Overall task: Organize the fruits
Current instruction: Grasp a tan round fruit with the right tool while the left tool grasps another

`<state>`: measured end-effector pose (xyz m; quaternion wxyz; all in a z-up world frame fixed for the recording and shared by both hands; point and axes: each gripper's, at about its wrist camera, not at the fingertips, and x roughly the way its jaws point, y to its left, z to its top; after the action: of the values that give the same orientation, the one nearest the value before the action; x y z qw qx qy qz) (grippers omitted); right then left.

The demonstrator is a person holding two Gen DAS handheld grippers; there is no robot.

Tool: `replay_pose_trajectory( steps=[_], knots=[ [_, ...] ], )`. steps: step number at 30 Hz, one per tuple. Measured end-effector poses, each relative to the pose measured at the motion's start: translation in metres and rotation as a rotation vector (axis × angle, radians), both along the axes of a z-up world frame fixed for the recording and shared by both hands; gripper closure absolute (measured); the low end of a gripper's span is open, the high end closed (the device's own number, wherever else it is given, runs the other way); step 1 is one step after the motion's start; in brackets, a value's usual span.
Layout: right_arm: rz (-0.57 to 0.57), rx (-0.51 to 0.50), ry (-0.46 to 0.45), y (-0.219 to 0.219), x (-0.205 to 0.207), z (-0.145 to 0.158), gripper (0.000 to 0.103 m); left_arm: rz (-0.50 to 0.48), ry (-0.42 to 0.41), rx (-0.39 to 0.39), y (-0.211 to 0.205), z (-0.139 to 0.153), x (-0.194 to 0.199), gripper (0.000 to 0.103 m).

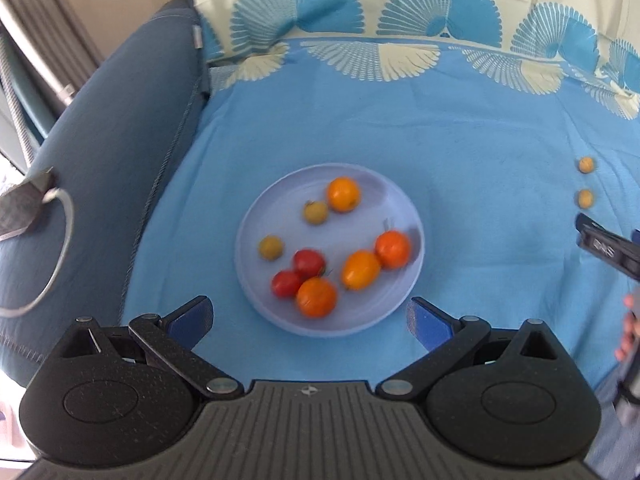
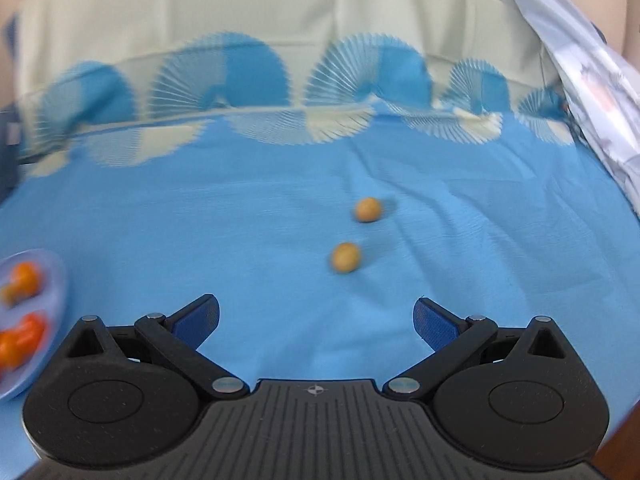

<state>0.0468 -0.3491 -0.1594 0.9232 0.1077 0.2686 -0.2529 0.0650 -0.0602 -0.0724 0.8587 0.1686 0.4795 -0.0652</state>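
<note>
Fruits (image 1: 316,297) on plate (image 1: 372,184); two (image 2: 346,257) on cloth (image 2: 200,220); claws (image 1: 310,318) (image 2: 316,320) spread.

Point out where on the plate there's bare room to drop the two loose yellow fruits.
The plate has free patches along its far rim left of the top orange fruit and along the right rim above the right orange fruit. The near-left is crowded with the red pair. Both loose fruits lie on open cloth ahead of the right claw.

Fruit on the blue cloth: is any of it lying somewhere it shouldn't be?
Yes. Two small yellowish fruits lie loose on the blue cloth, apart from the plate, which holds eight others. Both grippers are open and touch nothing.
</note>
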Motion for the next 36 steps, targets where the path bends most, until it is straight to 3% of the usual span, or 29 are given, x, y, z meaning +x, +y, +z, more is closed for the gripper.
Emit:
replay_pose_trajectory(
  steps=[4, 6, 7, 9, 11, 15, 20, 23, 27, 30, 32, 33, 34, 35, 36],
  knots=[
    [-0.029, 0.041, 0.007, -0.043, 0.043, -0.03, 0.001, -0.016, -0.002, 0.016, -0.035, -0.006, 0.025, 0.0],
    [-0.034, 0.033, 0.004, -0.053, 0.055, -0.041, 0.01, -0.025, -0.007, 0.016, -0.052, -0.008, 0.035, 0.0],
    [-0.03, 0.026, 0.015, -0.054, 0.06, -0.045, 0.025, -0.031, -0.009, 0.015, -0.06, -0.01, 0.04, 0.0],
    [-0.024, -0.008, 0.002, -0.055, 0.061, -0.05, 0.04, -0.047, -0.019, 0.012, -0.078, -0.014, 0.049, 0.0],
    [-0.013, -0.043, -0.003, -0.055, 0.06, -0.048, 0.077, -0.071, -0.032, 0.009, -0.1, -0.019, 0.057, 0.0],
    [-0.106, -0.004, -0.02, -0.081, 0.047, -0.046, 0.077, -0.162, -0.03, 0.005, -0.159, -0.037, 0.075, 0.0],
    [-0.457, 0.022, -0.1, -0.144, 0.003, -0.039, 0.077, -0.344, 0.078, -0.103, -0.258, -0.067, 0.101, 0.0],
    [-0.595, 0.086, -0.123, -0.174, -0.019, -0.048, 0.077, -0.445, 0.147, -0.133, -0.318, -0.095, 0.111, 0.0],
    [-0.634, 0.159, -0.123, -0.187, -0.023, -0.058, 0.077, -0.529, 0.205, -0.083, -0.377, -0.136, 0.118, 0.0],
    [-0.62, 0.161, -0.128, -0.188, -0.014, -0.059, 0.077, -0.524, 0.228, -0.053, -0.399, -0.155, 0.123, 0.001],
    [-0.614, 0.164, -0.129, -0.189, -0.014, -0.06, 0.076, -0.507, 0.24, -0.064, -0.405, -0.16, 0.126, 0.006],
    [-0.612, 0.164, -0.13, -0.189, -0.014, -0.06, 0.076, -0.504, 0.225, -0.073, -0.406, -0.158, 0.125, 0.019],
    [-0.611, 0.164, -0.132, -0.188, -0.014, -0.06, 0.076, -0.52, 0.202, -0.063, -0.406, -0.154, 0.123, 0.047],
    [-0.61, 0.165, -0.133, -0.188, -0.015, -0.059, 0.076, -0.533, 0.199, -0.06, -0.406, -0.151, 0.122, 0.066],
    [-0.612, 0.166, -0.134, -0.187, -0.015, -0.059, 0.076, -0.53, 0.225, -0.07, -0.404, -0.15, 0.123, 0.074]
  ],
)
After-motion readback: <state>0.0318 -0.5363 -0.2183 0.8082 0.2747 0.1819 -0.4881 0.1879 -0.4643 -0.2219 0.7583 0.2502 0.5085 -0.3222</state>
